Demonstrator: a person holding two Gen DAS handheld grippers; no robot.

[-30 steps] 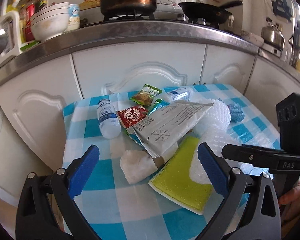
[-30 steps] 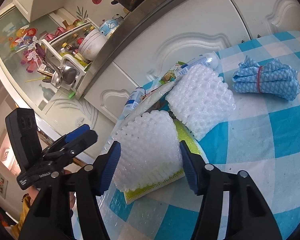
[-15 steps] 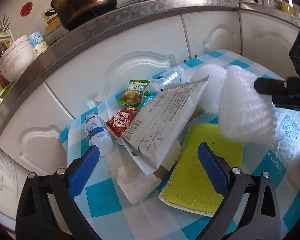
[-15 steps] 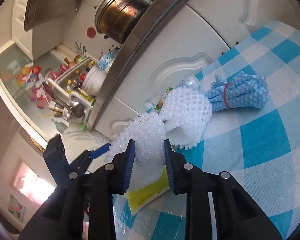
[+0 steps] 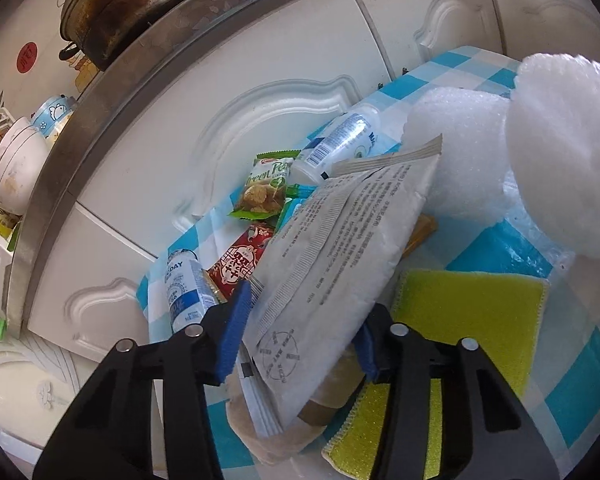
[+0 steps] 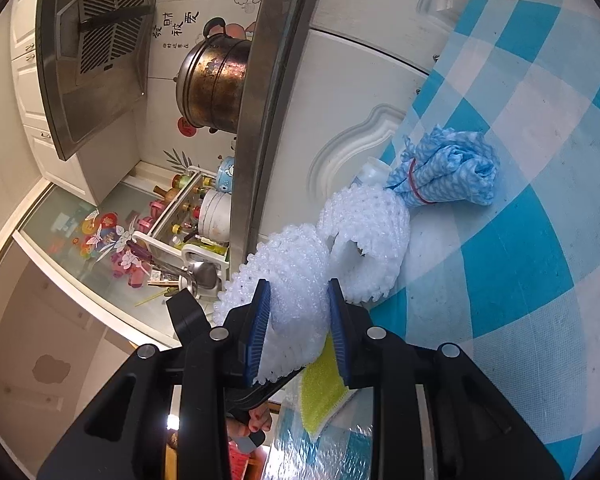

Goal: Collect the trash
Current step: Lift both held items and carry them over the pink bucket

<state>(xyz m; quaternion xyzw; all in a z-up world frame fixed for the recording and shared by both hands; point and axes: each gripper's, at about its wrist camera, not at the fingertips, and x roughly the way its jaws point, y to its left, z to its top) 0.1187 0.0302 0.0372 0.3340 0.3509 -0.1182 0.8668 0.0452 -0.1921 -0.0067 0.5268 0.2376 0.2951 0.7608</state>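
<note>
A grey-white paper pouch [image 5: 340, 248] lies tilted on the pile of trash. My left gripper [image 5: 300, 340] is closing on the pouch's near end, and both blue pads touch its edges. My right gripper [image 6: 298, 328] is shut on a white foam net [image 6: 292, 280] and holds it off the table; the same net [image 5: 564, 152] shows at the right of the left wrist view. A second foam net [image 6: 364, 240] lies on the cloth. Under the pouch sits a crumpled tissue [image 5: 260, 432].
Two white bottles [image 5: 184, 292] [image 5: 340, 140], a green snack packet [image 5: 264, 188] and a red one [image 5: 240, 260] lie behind the pouch. A yellow sponge [image 5: 472, 308], a blue cloth bundle [image 6: 448, 176] and bubble wrap [image 6: 320, 452] share the checked table [image 6: 520, 280]. White cabinets [image 5: 280, 112] stand close behind.
My left gripper moved in over the pile and its jaws narrowed from wide open onto the pouch. My right gripper shut on the foam net, lifted it and rolled.
</note>
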